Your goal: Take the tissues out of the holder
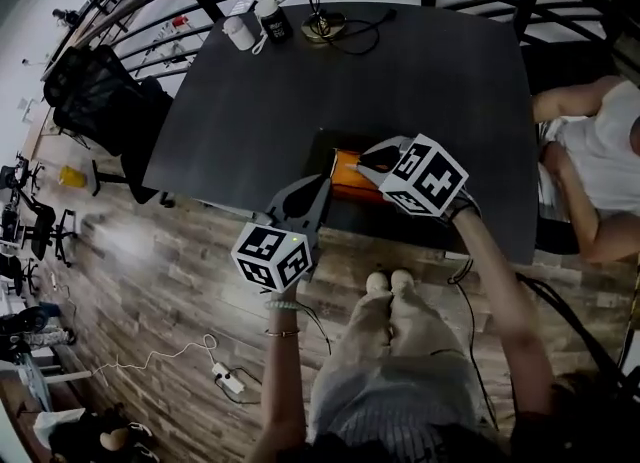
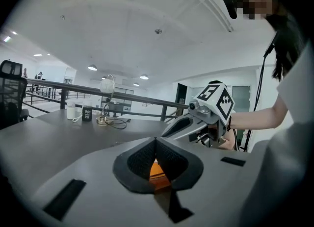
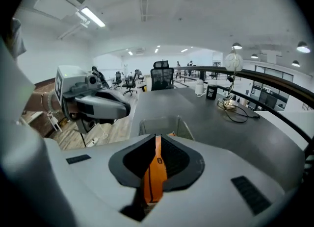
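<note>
Orange tissue pack (image 1: 350,181) partly hidden under right gripper (image 1: 368,161); holder (image 3: 162,123) near side hidden behind its jaws.

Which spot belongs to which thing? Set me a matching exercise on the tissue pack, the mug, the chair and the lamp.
Things:
1. orange tissue pack
2. white mug
3. black office chair
4. lamp

Places:
A. on the wooden floor, off the table's left side in the head view
B. at the table's far edge, a cable looped beside its base
C. between the jaws of the right gripper
D. at the table's far edge, next to the black cup

Pairs: 1-C, 2-D, 3-A, 4-B
</note>
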Action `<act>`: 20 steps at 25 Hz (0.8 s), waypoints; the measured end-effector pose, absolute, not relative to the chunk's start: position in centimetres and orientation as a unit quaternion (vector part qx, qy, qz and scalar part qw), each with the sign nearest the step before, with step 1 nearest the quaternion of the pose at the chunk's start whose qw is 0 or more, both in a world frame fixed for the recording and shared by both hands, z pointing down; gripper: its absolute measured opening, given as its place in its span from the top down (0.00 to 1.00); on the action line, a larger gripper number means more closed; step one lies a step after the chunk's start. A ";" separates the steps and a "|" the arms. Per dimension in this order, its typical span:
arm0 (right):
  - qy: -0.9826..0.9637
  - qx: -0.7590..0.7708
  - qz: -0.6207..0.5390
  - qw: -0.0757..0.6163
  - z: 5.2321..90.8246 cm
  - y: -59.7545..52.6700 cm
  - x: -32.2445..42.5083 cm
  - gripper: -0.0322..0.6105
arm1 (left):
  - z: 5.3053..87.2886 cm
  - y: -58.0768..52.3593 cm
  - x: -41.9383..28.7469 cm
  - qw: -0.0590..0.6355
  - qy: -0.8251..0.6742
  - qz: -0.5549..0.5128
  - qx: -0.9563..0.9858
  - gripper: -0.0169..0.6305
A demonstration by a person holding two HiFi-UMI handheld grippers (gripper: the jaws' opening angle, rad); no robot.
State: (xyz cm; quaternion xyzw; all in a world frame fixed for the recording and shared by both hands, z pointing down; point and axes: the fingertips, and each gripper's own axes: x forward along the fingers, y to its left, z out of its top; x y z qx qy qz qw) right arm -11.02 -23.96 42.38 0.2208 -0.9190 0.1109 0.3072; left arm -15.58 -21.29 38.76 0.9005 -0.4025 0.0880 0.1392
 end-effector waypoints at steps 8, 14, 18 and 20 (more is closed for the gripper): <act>-0.904 0.151 0.125 0.380 47.1 -26.3 -13.0 0.78 | 41.7 -24.1 -15.7 0.161 -0.408 0.106 0.892 0.96; -0.881 0.119 0.115 0.443 49.5 -26.6 -13.5 0.78 | 42.9 -24.8 -16.0 0.165 -0.411 0.118 0.889 0.96; -0.862 0.103 0.134 0.478 51.0 -26.5 -13.7 0.78 | 43.5 -24.8 -16.1 0.171 -0.414 0.117 0.886 0.96; -0.855 0.100 0.141 0.489 51.5 -26.5 -13.7 0.78 | 43.6 -24.8 -16.1 0.174 -0.415 0.115 0.886 0.96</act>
